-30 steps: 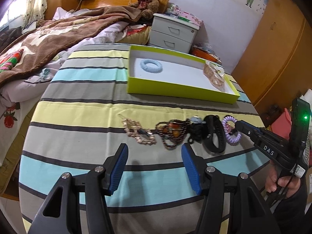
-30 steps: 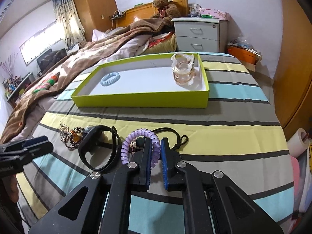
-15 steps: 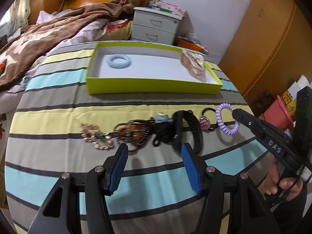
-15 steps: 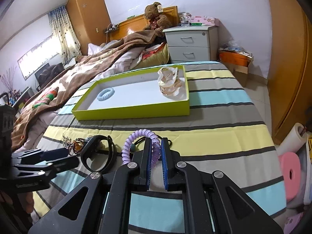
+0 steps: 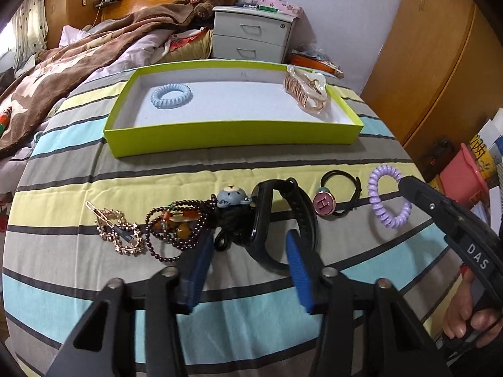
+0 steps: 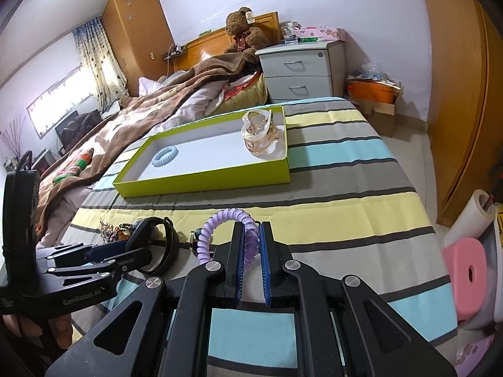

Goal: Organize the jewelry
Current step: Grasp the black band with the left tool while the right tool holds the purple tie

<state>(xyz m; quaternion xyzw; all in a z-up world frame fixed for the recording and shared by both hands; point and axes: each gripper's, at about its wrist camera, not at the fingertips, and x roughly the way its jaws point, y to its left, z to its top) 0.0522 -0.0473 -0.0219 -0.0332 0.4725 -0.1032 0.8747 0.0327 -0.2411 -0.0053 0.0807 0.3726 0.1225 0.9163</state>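
My right gripper [image 6: 251, 245] is shut on a purple spiral hair tie [image 6: 220, 223] and holds it above the striped bedspread; it also shows in the left wrist view [image 5: 388, 196]. My left gripper [image 5: 248, 251] is open and empty, its fingers either side of a black wristband [image 5: 283, 220]. Beside it lie a gold hair clip [image 5: 118, 231], a dark bead necklace [image 5: 177, 229], a blue bear hair tie [image 5: 231, 198] and a black tie with a pink H charm [image 5: 325, 202]. A lime-green tray [image 5: 232, 133] holds a blue spiral tie [image 5: 171, 94] and a clear claw clip [image 5: 306, 89].
The tray stands at the far side of the striped bedspread [image 5: 63, 163]. A rumpled brown blanket [image 5: 63, 62] lies at the left. A grey nightstand [image 5: 254, 36] stands behind. A pink roll [image 6: 470, 270] sits off the right edge.
My right gripper has lifted the purple hair tie off the bedspread. My left gripper has moved right and forward, from the gold clip and beads to the black wristband.
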